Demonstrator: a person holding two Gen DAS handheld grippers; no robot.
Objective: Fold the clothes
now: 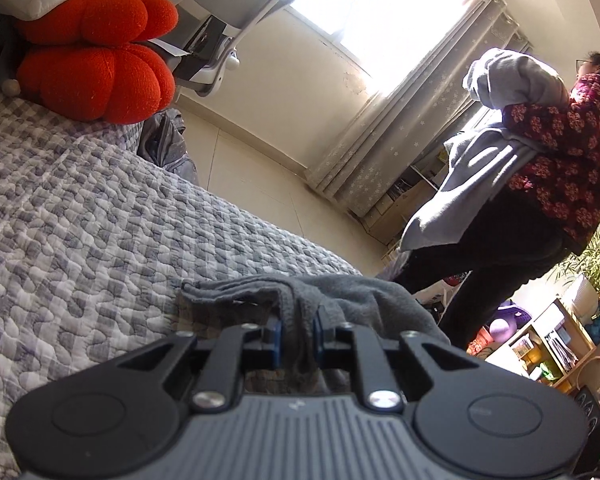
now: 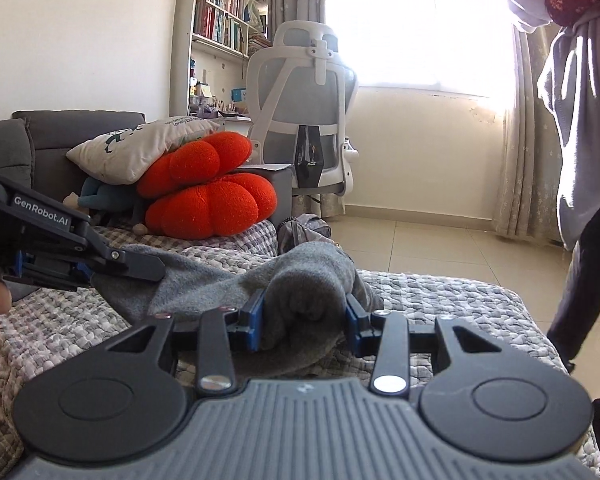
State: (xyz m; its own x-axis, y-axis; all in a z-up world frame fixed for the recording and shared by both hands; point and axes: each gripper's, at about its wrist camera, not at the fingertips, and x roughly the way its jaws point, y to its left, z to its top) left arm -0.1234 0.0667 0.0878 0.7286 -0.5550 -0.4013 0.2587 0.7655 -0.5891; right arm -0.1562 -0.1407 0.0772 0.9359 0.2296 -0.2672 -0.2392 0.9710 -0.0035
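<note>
The grey fleece garment lies bunched on the checked quilt, at 12 o'clock from your right gripper. Its jaws stand half apart, clamping a thick roll. Your left gripper, nearly closed, pinches a thin fold. At 11 o'clock sit orange cushions.

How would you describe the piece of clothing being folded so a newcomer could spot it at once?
Look at the bed with the checked quilt. Near its front edge lies a dark grey fleece garment, bunched between both grippers. Unlike the orange cushions behind, it is limp and plain grey.
</note>
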